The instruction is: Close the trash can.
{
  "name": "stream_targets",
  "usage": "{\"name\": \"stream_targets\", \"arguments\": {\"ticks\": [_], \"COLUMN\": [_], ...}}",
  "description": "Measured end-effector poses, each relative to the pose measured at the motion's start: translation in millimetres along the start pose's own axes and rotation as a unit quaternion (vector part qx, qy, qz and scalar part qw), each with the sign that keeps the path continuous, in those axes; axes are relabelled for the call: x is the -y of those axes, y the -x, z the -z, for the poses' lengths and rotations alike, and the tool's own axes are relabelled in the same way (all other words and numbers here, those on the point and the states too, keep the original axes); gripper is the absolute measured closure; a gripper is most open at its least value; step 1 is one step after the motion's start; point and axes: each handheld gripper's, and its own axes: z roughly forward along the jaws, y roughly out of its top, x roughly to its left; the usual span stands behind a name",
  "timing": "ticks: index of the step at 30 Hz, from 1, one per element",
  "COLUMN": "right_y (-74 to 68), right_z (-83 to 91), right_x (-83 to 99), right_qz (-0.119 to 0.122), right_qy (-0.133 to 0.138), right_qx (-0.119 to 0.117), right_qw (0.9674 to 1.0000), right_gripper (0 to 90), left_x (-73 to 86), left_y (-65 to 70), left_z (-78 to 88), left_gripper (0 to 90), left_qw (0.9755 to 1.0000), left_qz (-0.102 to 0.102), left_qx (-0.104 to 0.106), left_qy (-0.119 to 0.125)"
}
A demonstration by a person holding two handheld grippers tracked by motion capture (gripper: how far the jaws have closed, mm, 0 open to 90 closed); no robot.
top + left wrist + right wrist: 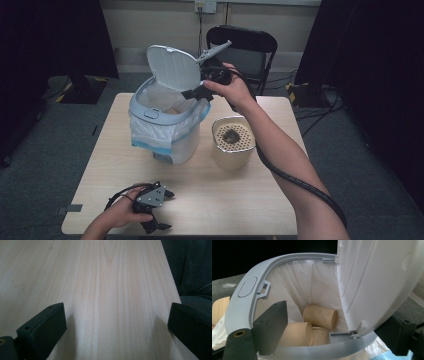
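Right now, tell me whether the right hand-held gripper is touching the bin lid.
Cannot tell. In the right gripper view the open jaws straddle the raised lid, whose edge hides any contact or gap. In the high view the right hand-held gripper overlaps the bin.

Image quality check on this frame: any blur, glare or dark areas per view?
High view: evenly lit pale wooden table, black corners. Left gripper view: wood grain sharp, open left tongs soft, casting faint shadows. Right gripper view: white hinged lid bright without detail; tan paper cups clear; right tongs blurred.

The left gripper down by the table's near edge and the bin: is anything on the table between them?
No. In the high view, only bare table lies between the left gripper and the bin.
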Motion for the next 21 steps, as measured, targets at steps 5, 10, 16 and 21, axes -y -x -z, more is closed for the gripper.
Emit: {"name": "stream_targets", "arguments": {"ticks": [5, 10, 16, 21], "right_y": [-3.4, -8.4, -17.7, -25.8], "right_z": [8.0, 13.0, 11.7, 6.9], "right_x": [-1.7, -4.4, -10.1, -14.9], "right_qz": [-0.002, 0.002, 0.008, 0.018], "right_qy": [0.011, 0.015, 0.021, 0.013], "right_qx": [0.004, 0.003, -0.004, -0.008], "right_qw": [0.9999, 0.9999, 0.9997, 0.9997], "right_gripper": [15.7, 16.0, 16.0, 16.3], "left_x": [0.1, 0.0, 0.2, 0.2], "left_y": [0.5, -0.1, 0.8, 0.9], "left_z": [-0.4, 0.1, -0.6, -0.6], "left_gripper": [1.3, 1.3, 1.3, 1.3], "left_qw": [1.0000, 1.0000, 1.0000, 1.0000], "left_qz": [0.003, 0.000, 0.005, 0.006], "left_qx": [0.000, 0.002, 0.003, 0.002], "left_qy": [0.003, -0.001, 0.003, 0.003]}}
